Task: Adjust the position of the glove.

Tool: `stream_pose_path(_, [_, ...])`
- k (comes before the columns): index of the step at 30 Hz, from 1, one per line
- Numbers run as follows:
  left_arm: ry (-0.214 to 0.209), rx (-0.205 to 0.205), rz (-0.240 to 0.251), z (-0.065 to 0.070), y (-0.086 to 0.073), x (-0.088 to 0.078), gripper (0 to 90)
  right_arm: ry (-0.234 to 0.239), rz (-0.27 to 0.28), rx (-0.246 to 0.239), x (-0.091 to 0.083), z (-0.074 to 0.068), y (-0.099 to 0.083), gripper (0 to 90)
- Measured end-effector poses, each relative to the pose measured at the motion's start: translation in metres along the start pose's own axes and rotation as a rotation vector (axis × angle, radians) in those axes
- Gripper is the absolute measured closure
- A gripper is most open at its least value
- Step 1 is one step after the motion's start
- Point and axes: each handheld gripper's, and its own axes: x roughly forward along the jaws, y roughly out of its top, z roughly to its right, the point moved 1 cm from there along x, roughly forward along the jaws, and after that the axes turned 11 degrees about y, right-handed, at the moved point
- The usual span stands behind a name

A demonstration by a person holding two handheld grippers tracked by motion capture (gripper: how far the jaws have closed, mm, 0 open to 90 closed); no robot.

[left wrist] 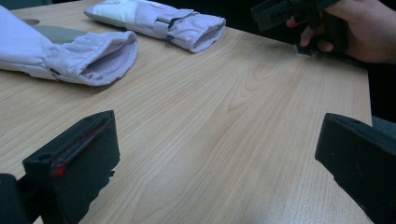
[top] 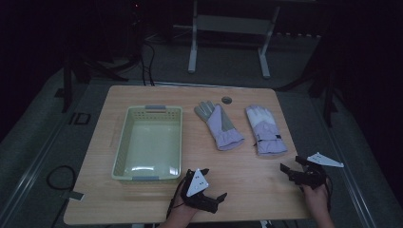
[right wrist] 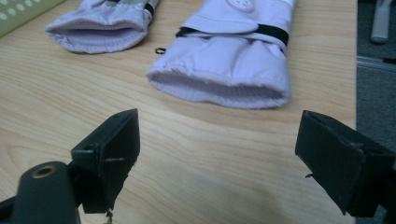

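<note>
Two lilac winter gloves lie side by side on the wooden table (top: pixel 247 185). The left glove (top: pixel 219 124) (left wrist: pixel 79 56) (right wrist: pixel 102 28) shows a grey palm; the right glove (top: pixel 265 129) (left wrist: pixel 163 21) (right wrist: pixel 233 60) has a black wrist strap. Both cuffs face the near edge. A pale green plastic basket (top: pixel 122 142) stands empty at the left. My left gripper (top: pixel 213 183) (left wrist: pixel 215 158) rests near the front edge, right of the basket, jaws wide open over bare wood. My right gripper (top: pixel 292 164) (right wrist: pixel 217 149) is open too, just short of the right glove's cuff.
A round grommet hole (top: pixel 226 99) sits at the table's far edge. A white frame stand (top: pixel 228 28) and cables (top: pixel 147 57) are on the floor behind. The basket's corner (right wrist: pixel 18 11) shows in the right gripper view. The other hand (left wrist: pixel 364 32) appears in the left gripper view.
</note>
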Motion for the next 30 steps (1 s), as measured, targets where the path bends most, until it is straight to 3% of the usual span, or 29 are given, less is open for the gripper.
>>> stream_pose_path(7, [0.002, 0.0, -0.001, 0.0, 0.0, 0.0, 0.0, 0.009, 0.013, -0.028, 0.003, -0.006, 0.016, 13.8])
stream_pose_path(12, [0.002, 0.001, -0.002, 0.0, 0.0, 0.0, 0.0, 0.044, 0.046, -0.033, 0.007, -0.012, 0.029, 13.5])
stream_pose_path(20, [0.005, 0.001, -0.003, 0.0, 0.0, 0.0, 0.0, 0.084, 0.038, -0.072, 0.018, -0.021, 0.051, 13.0])
stream_pose_path(27, [0.007, -0.002, -0.002, 0.0, 0.0, 0.0, 0.0, 0.163, 0.061, -0.067, 0.028, -0.028, 0.073, 12.6])
stream_pose_path(30, [0.007, 0.001, 0.0, 0.001, 0.0, 0.0, 0.0, 0.156, 0.044, -0.102, 0.034, -0.033, 0.082, 13.0])
